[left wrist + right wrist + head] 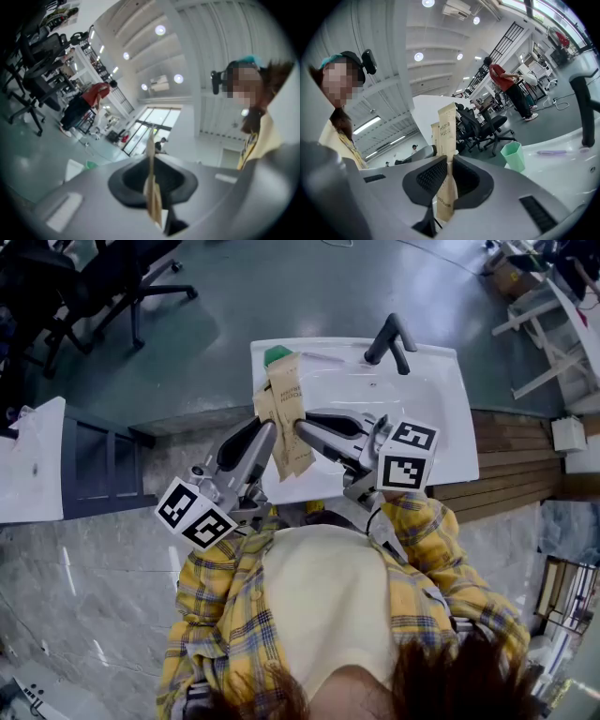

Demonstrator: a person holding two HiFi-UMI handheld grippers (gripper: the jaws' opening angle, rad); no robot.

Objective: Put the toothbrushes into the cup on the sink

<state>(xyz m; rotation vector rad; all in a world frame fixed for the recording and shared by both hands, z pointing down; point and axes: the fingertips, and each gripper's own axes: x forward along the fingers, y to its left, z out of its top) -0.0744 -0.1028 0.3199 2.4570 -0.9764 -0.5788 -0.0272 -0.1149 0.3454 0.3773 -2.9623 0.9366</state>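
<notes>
Nearest the head camera is one person in a yellow checked shirt [234,615], holding two grippers over the near edge of the sink.

Left gripper [270,429] [151,183]: jaws closed on a brown paper packet [287,395] [153,199], which shows edge-on between the pads in its own view.

Right gripper [300,426] [447,180]: jaws closed on the same brown paper, with the printed packet [446,126] standing upright between the ribbed pads.

Each gripper carries one marker cube, two in all. The grippers point toward each other and meet at the packet.

Paper count: the right gripper view shows two brown printed strips side by side, a taller one in the jaws and a shorter one [435,136] just behind it. Whether these are two packets or one pulled apart cannot be told. No bare toothbrush shows at the jaws.

Beyond the grippers is one white sink [431,404] [567,178].

On its far rim:
- One green cup [277,354] [512,155] stands upright at the far left corner, behind the top of the packet in the head view.
- One pale purple toothbrush [323,357] [553,152] lies flat beside the cup, apart from it.
- One black tap [389,338] [581,108] stands to the right of the toothbrush.

Farther off, the head view shows a white surface [28,460] at the left, wooden slats [506,460] to the right of the sink, and black office chairs [103,282] on the grey floor at the top left.
</notes>
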